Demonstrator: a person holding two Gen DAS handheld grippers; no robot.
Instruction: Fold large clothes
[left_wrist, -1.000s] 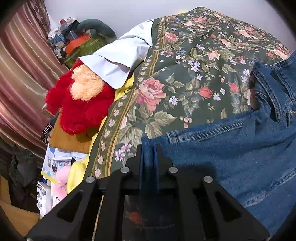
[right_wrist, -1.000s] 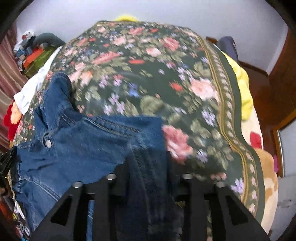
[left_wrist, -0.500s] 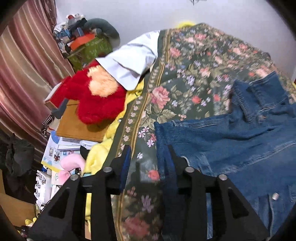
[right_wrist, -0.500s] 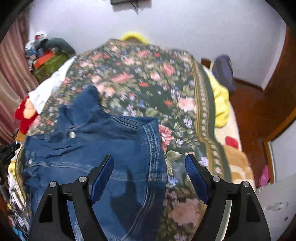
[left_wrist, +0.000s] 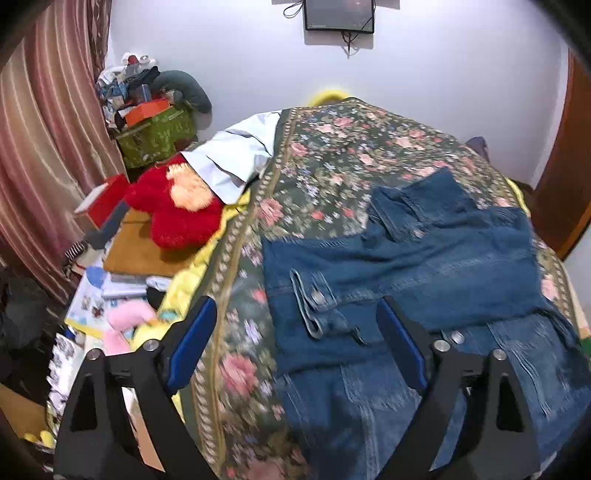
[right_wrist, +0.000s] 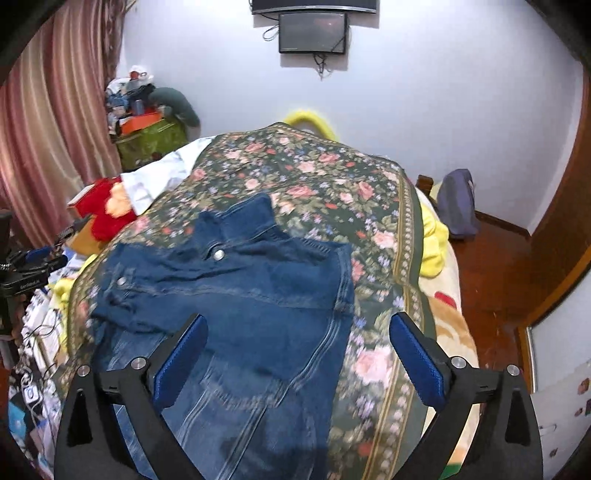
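A blue denim jacket (left_wrist: 424, 280) (right_wrist: 240, 295) lies flat on the floral bedspread (left_wrist: 325, 177) (right_wrist: 314, 184), collar toward the far wall and both sleeves folded in across the body. My left gripper (left_wrist: 295, 339) hangs above the jacket's left side, its jaws opening wide with nothing pressed between them. My right gripper (right_wrist: 295, 354) hovers over the jacket's right half, its jaws likewise opening and empty. The blue pads (right_wrist: 181, 362) stand well apart from the cloth below.
A red plush toy (left_wrist: 177, 206) and a white cloth (left_wrist: 232, 162) lie at the bed's left edge. Clutter and a green box (left_wrist: 155, 136) fill the left floor by the curtain. A yellow blanket (right_wrist: 434, 240) and a bag (right_wrist: 458, 203) lie on the right.
Both grippers let go of the denim they were pinching, opened wide, and rose and drew back from the bed. The jacket now lies with its sleeves folded in.
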